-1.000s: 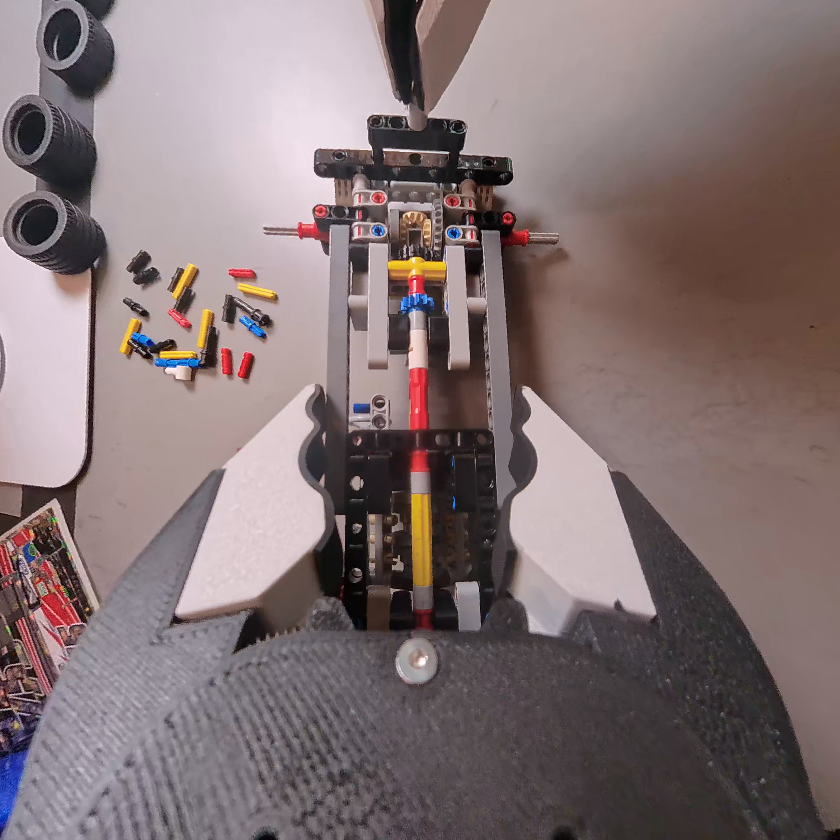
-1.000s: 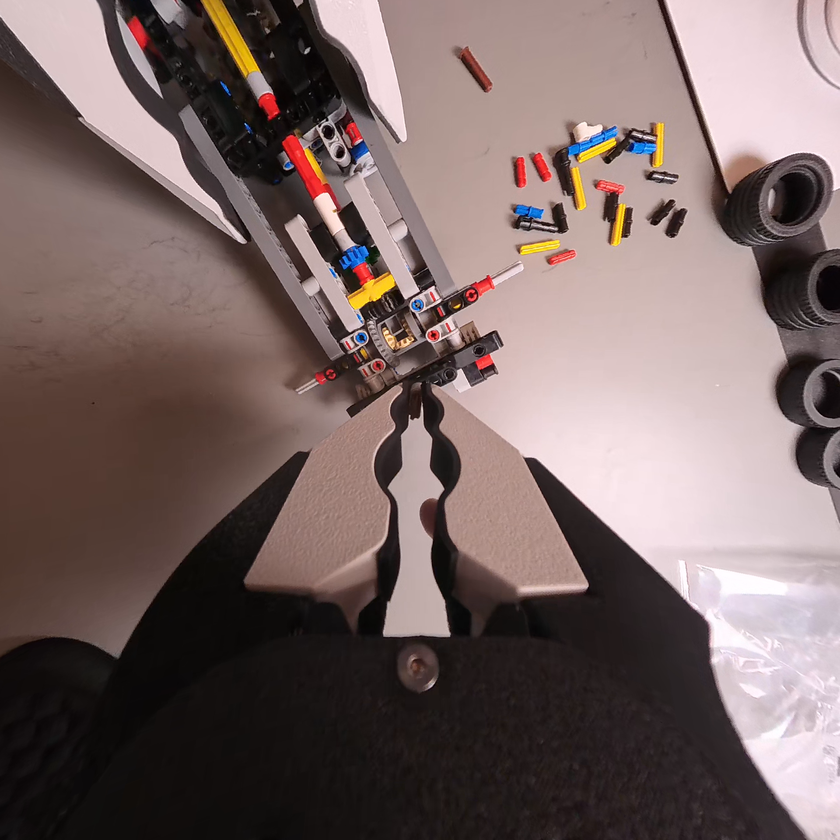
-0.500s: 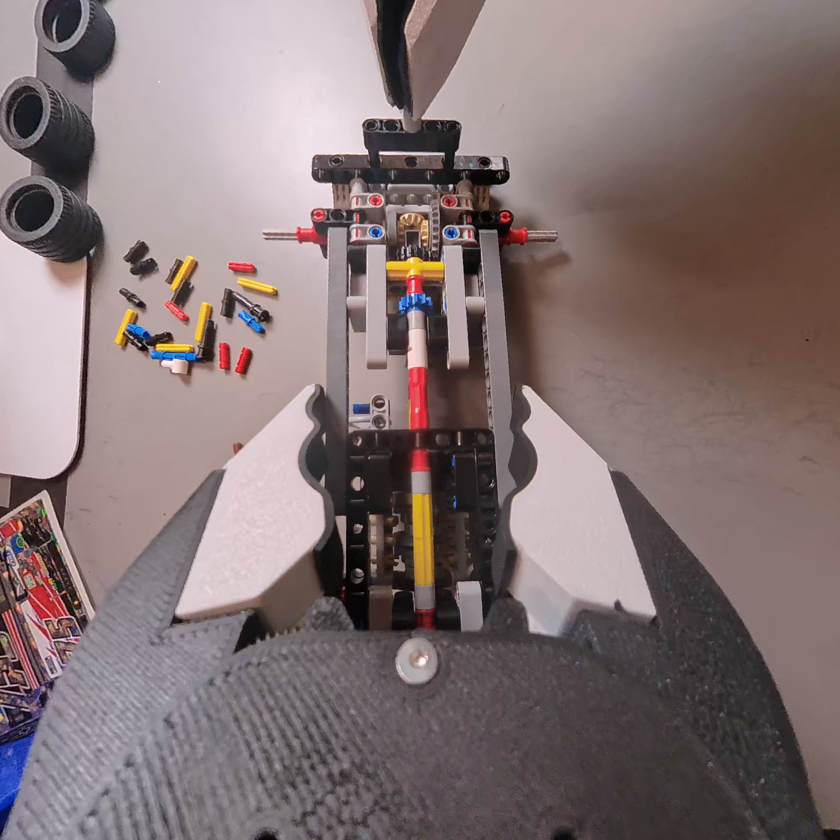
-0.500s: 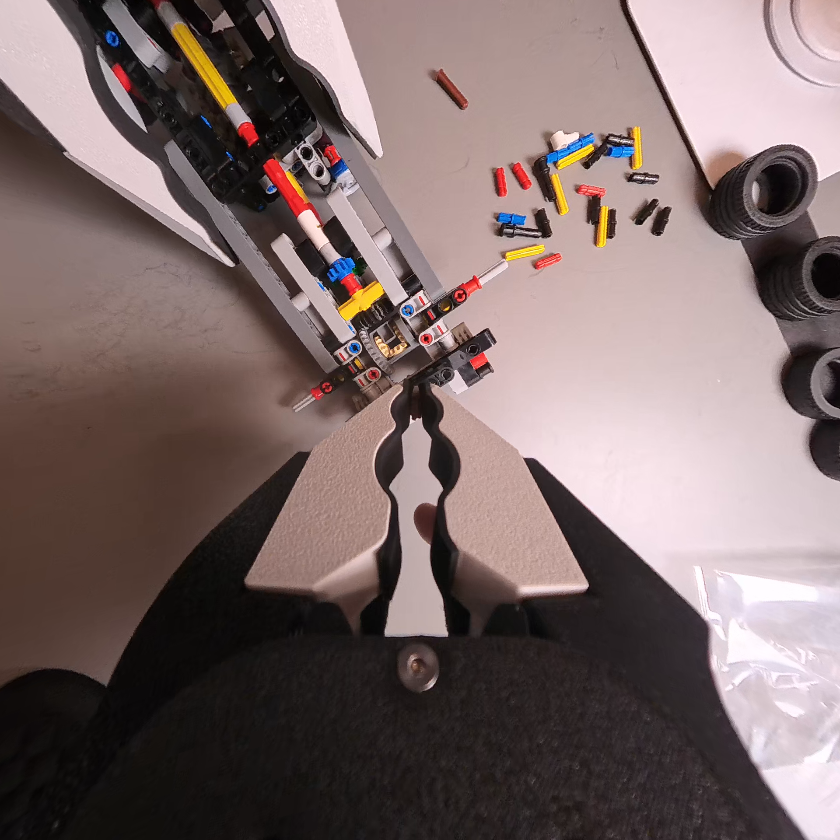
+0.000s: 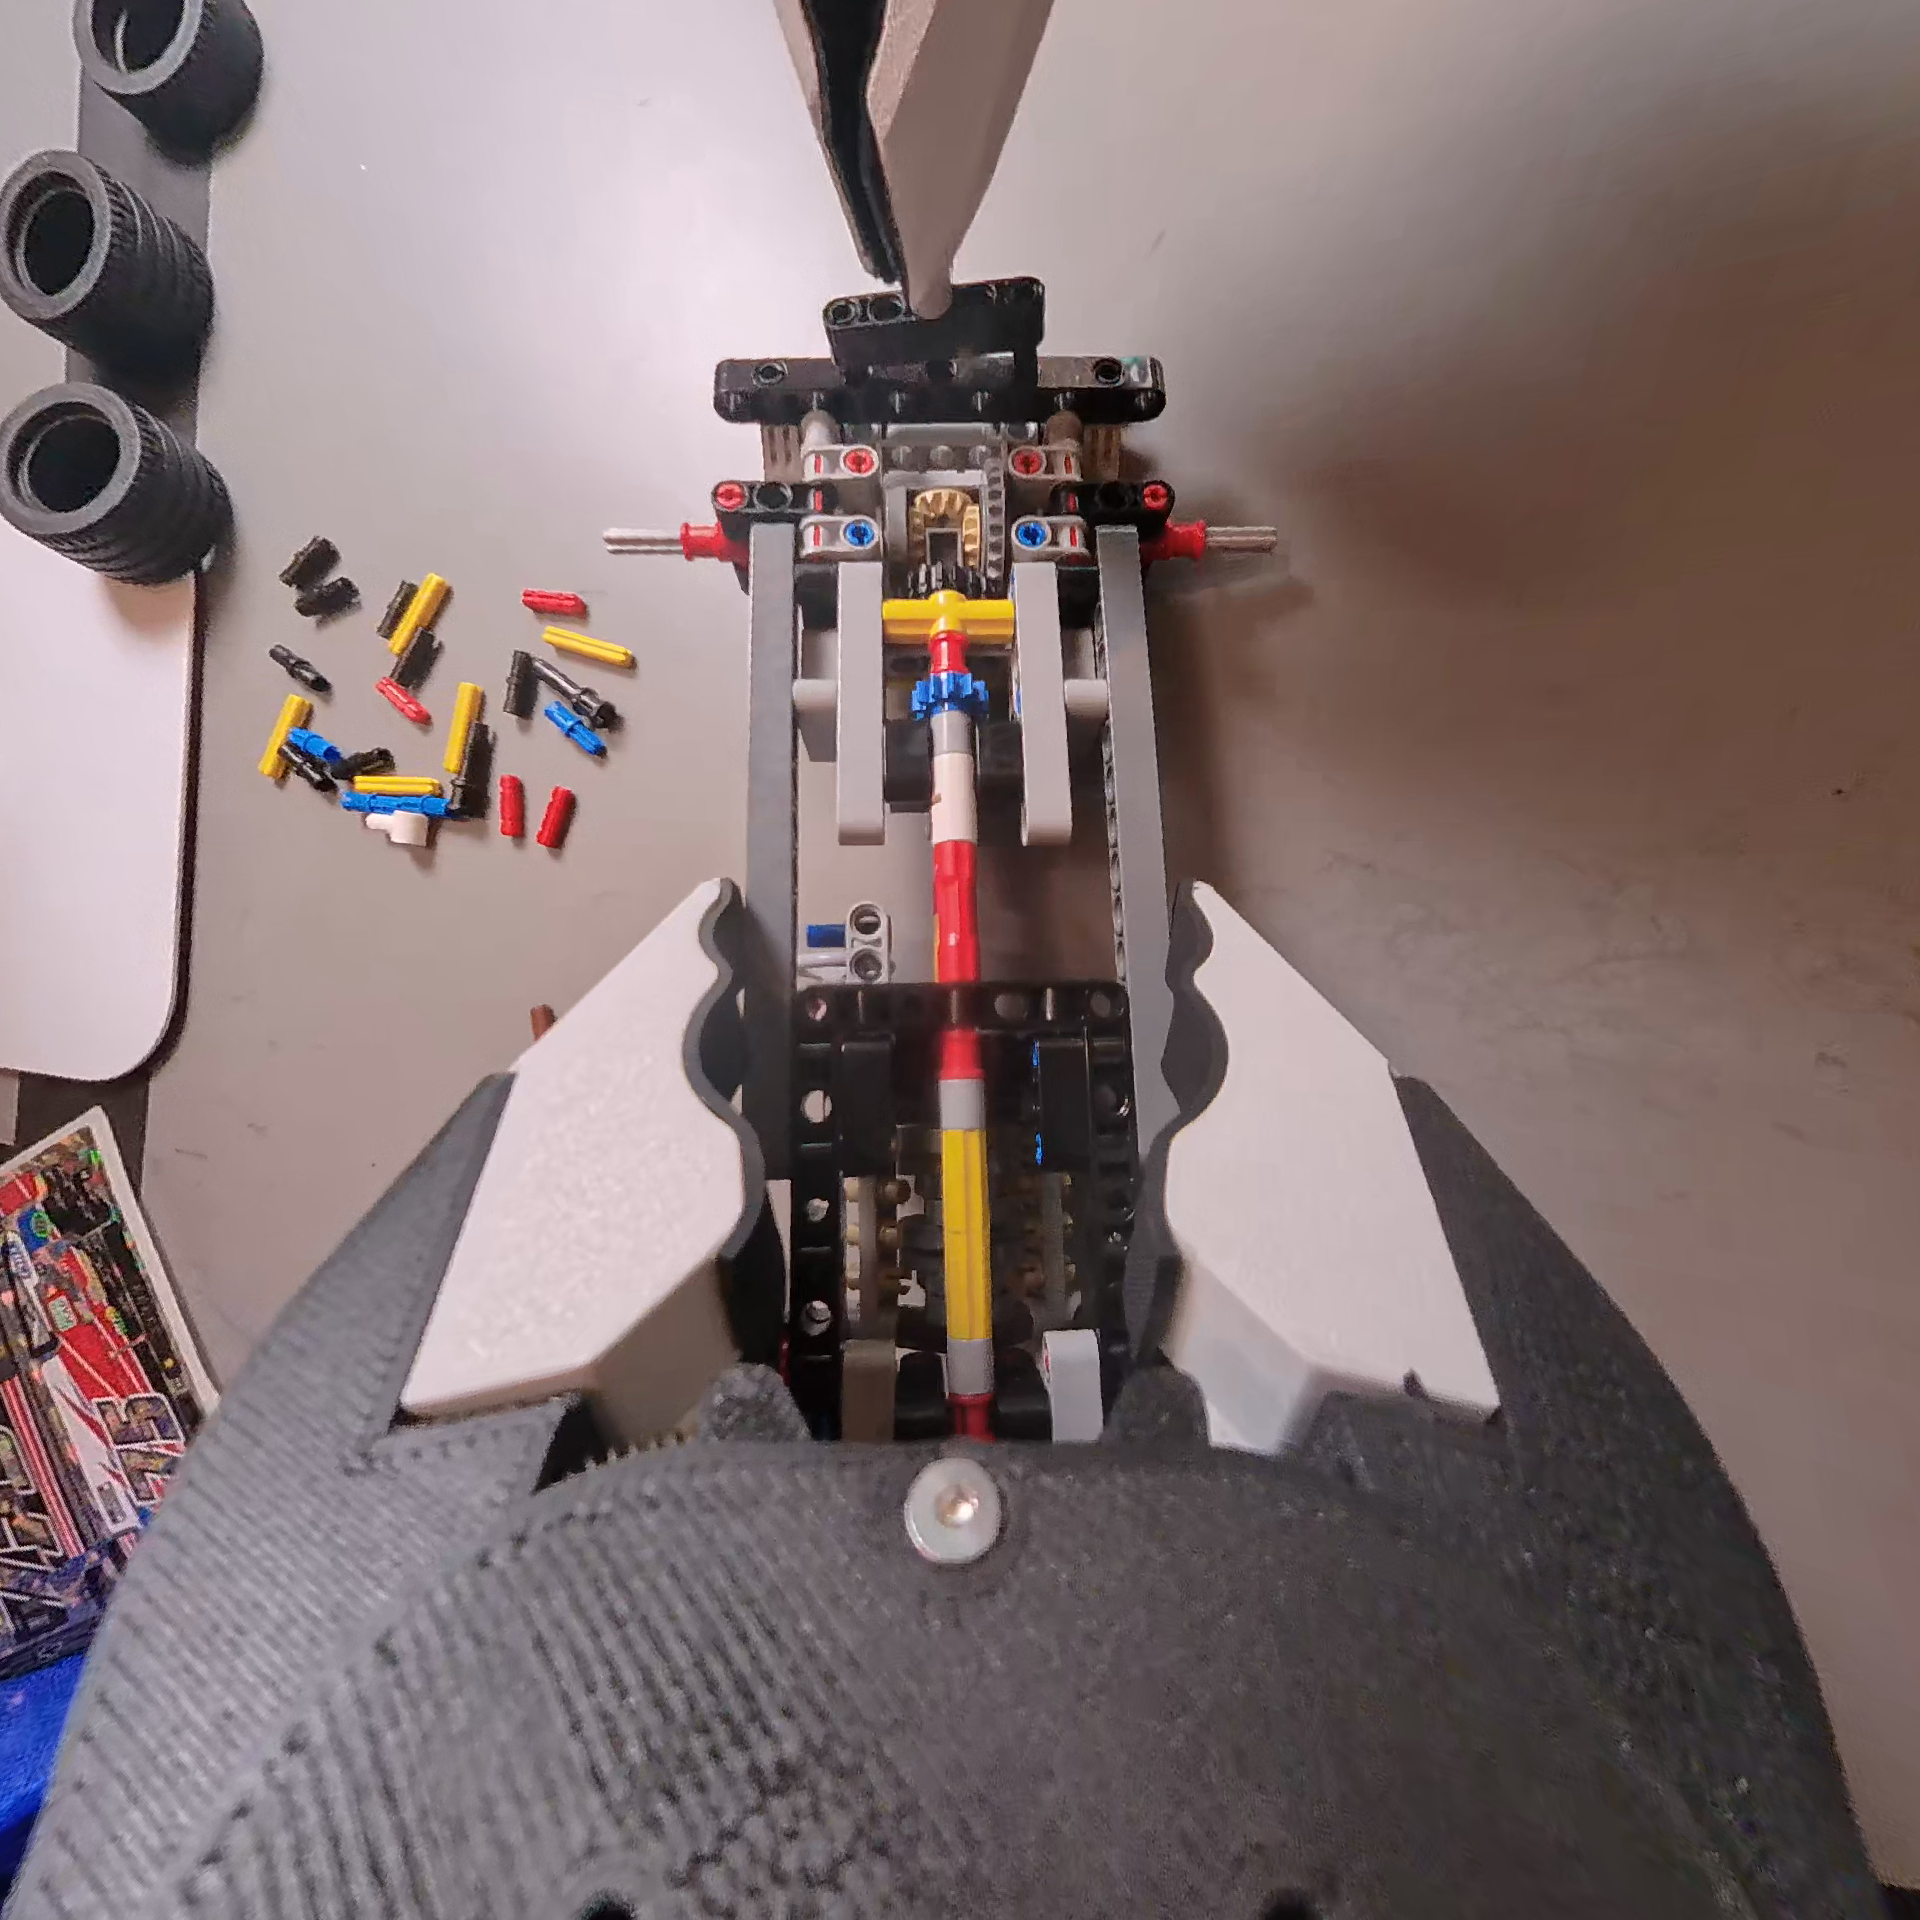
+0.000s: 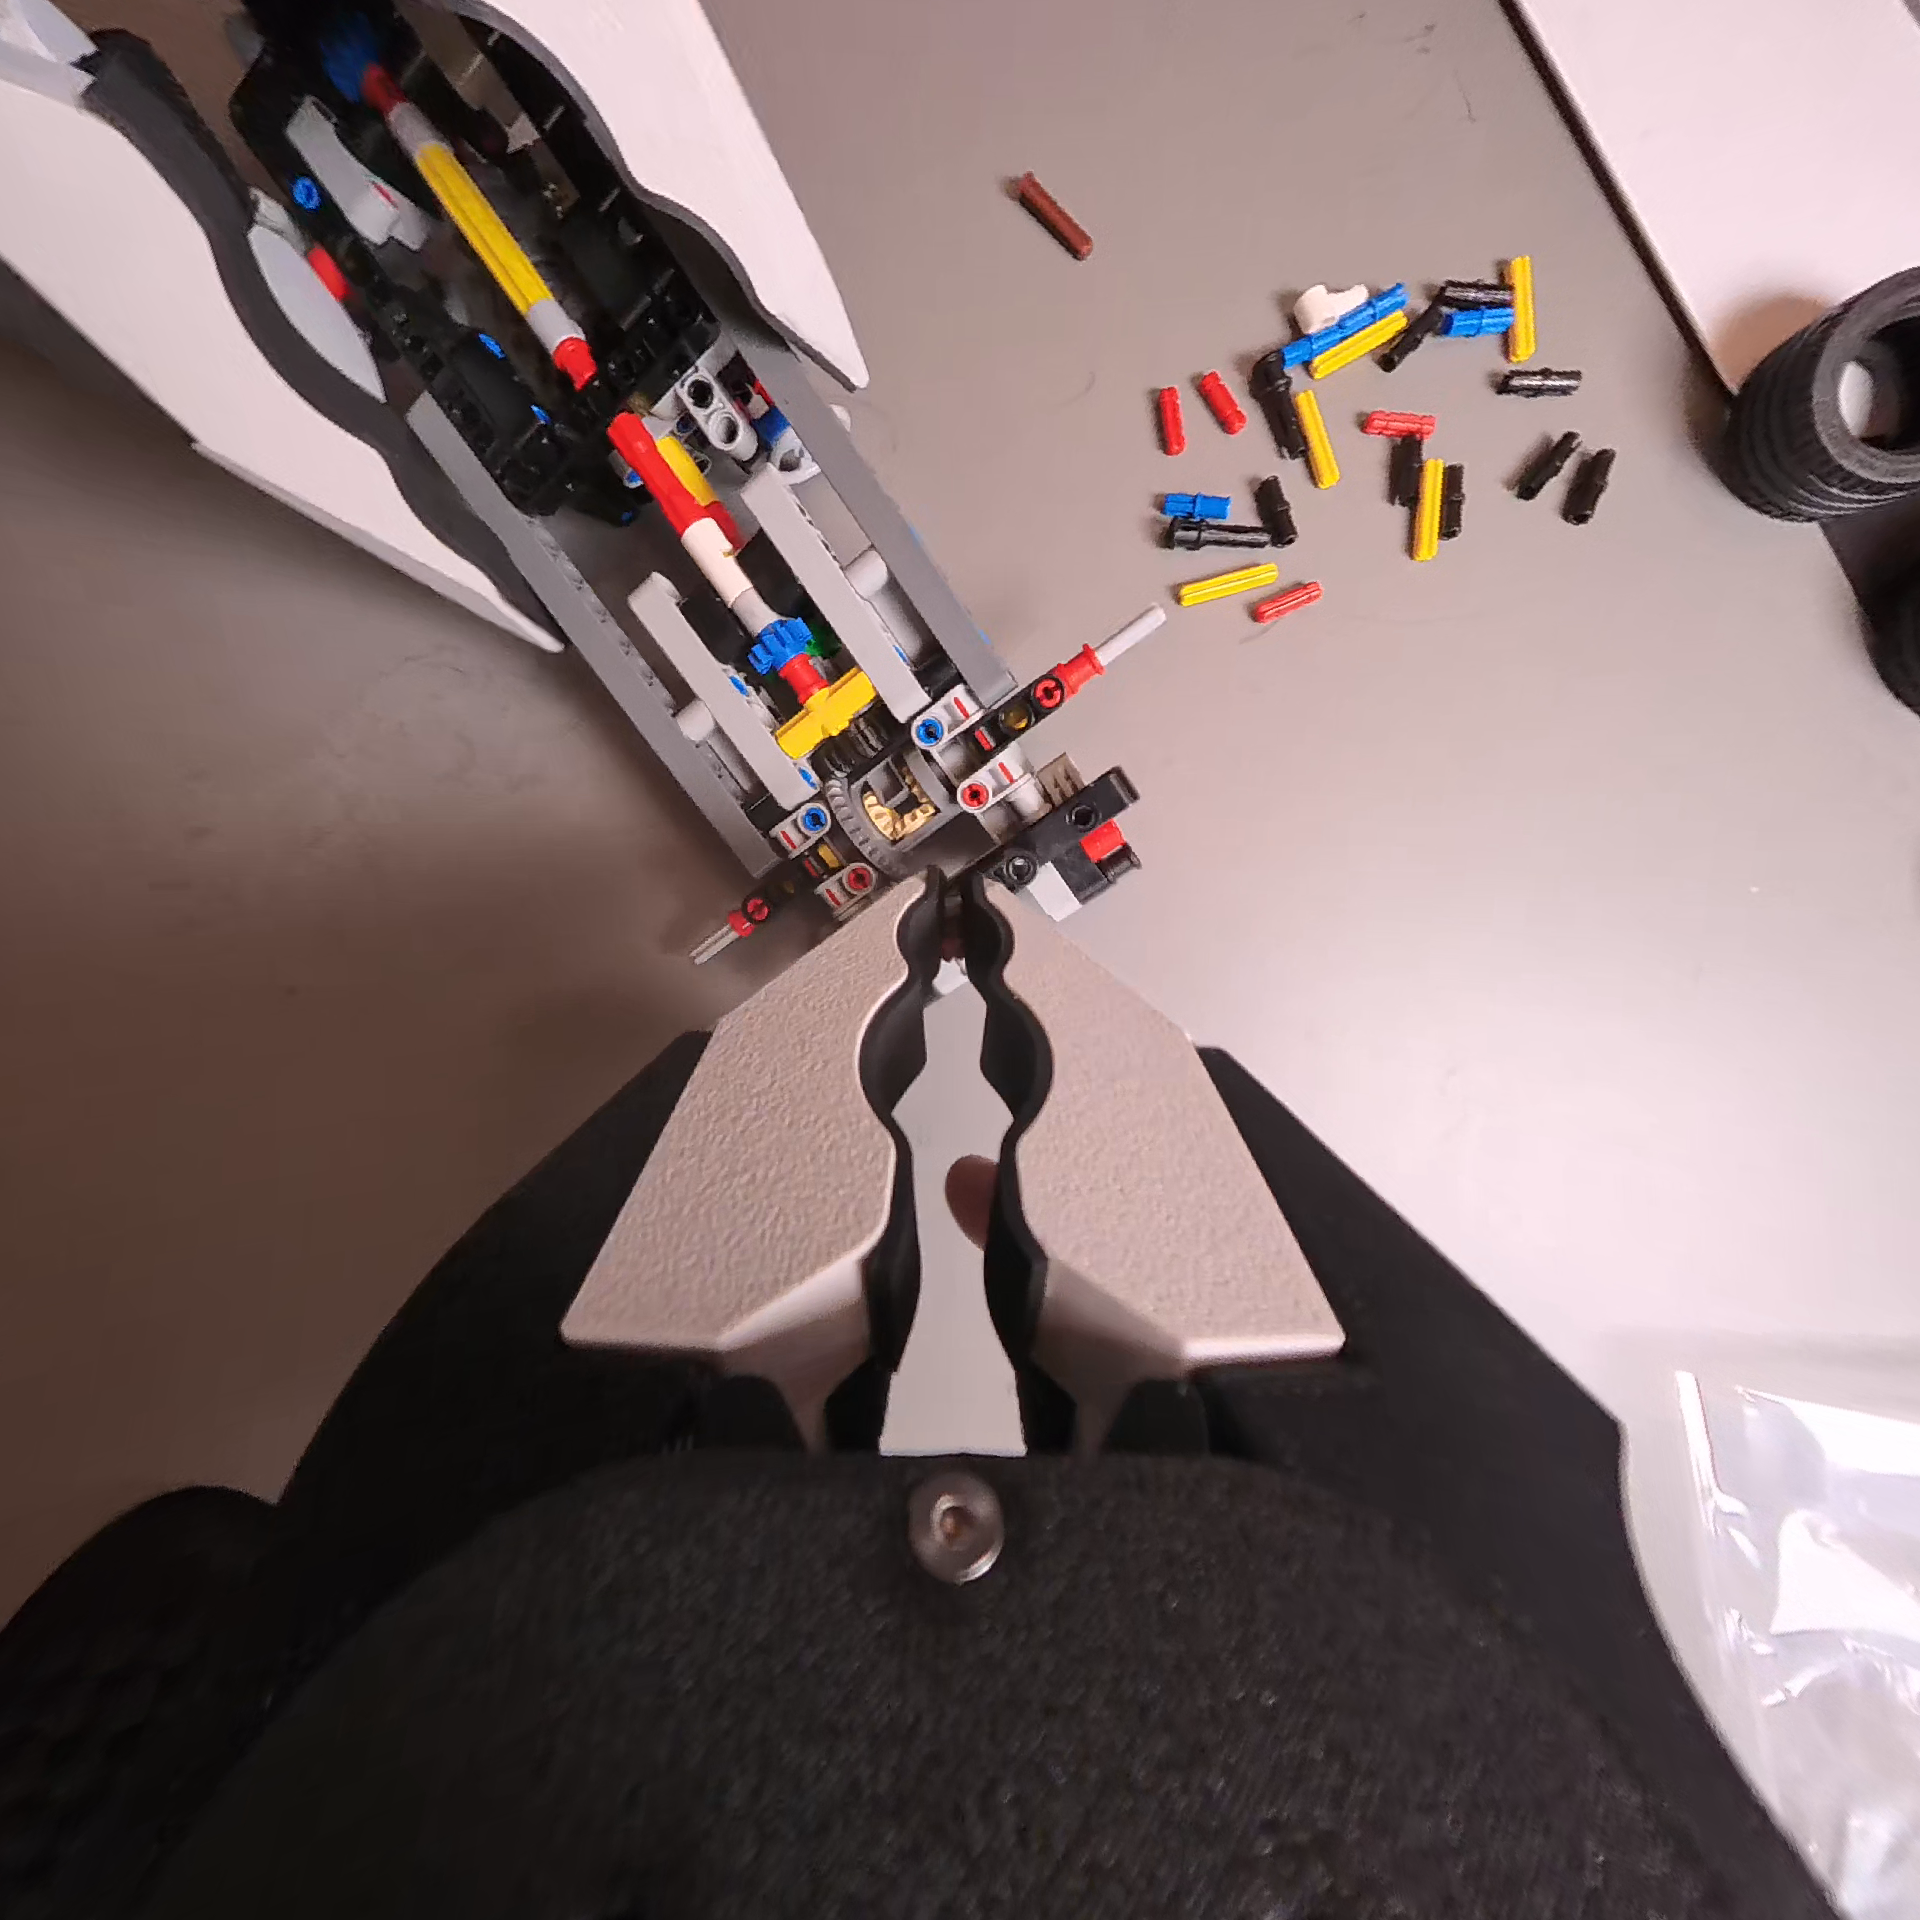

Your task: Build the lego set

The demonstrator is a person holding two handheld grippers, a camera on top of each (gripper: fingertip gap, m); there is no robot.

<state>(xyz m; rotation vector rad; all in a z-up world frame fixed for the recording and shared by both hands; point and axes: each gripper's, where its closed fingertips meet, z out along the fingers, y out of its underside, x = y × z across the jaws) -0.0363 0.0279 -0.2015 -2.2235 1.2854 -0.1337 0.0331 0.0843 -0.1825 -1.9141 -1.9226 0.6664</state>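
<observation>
Two hand-held grippers around chassis

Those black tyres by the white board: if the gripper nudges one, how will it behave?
The black tyres lie on their sides, hollow centres showing, so a nudge probably slides one rather than rolls it. They look like ribbed rubber, so likely grippy and slightly squashy under the fingers. With no hub visible inside, probably light; tipped onto its tread, one would likely roll.

Plain matte grey tabletop, evenly lit; white rounded-corner board lay at 9 o'clock.
</observation>
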